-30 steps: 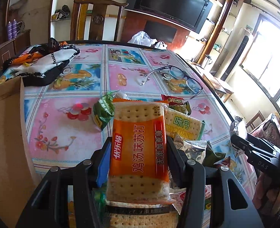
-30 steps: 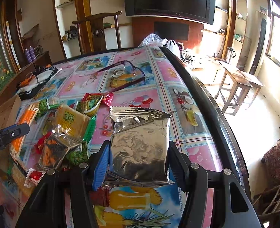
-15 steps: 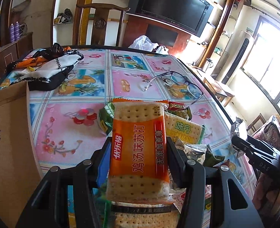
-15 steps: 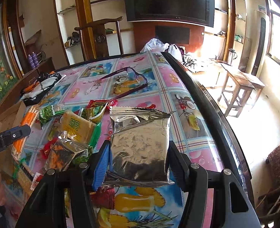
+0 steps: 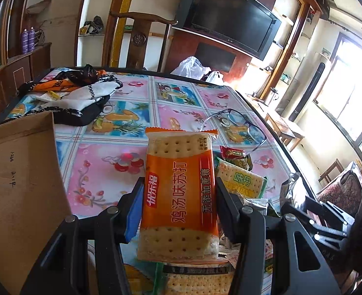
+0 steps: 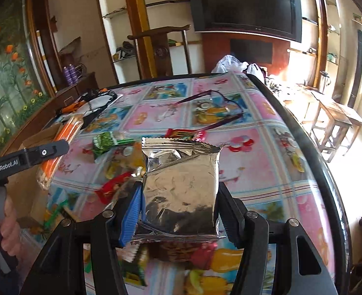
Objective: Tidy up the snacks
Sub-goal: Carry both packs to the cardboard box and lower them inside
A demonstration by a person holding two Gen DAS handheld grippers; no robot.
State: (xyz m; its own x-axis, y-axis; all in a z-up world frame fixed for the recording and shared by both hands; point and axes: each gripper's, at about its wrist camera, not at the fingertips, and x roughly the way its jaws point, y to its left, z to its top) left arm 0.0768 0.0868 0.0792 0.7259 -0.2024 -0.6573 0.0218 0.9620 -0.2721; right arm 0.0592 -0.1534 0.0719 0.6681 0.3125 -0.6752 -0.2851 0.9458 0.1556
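Note:
My left gripper is shut on an orange soda cracker packet and holds it above the table. My right gripper is shut on a silver foil snack bag, also raised. Several loose snacks lie on the flowered tablecloth below: a green-labelled cracker pack, a red packet, a green packet, a red packet. A cardboard box stands at the left. The left gripper with the orange packet also shows in the right wrist view, over the box.
Glasses lie on the table beyond the snacks. A black, white and orange cloth bundle lies at the far left. The table's dark rim runs along the right. A wooden chair stands behind the table.
Both grippers have risen with their packets. The left one has moved toward the cardboard box; the snack pile now sits lower under both.

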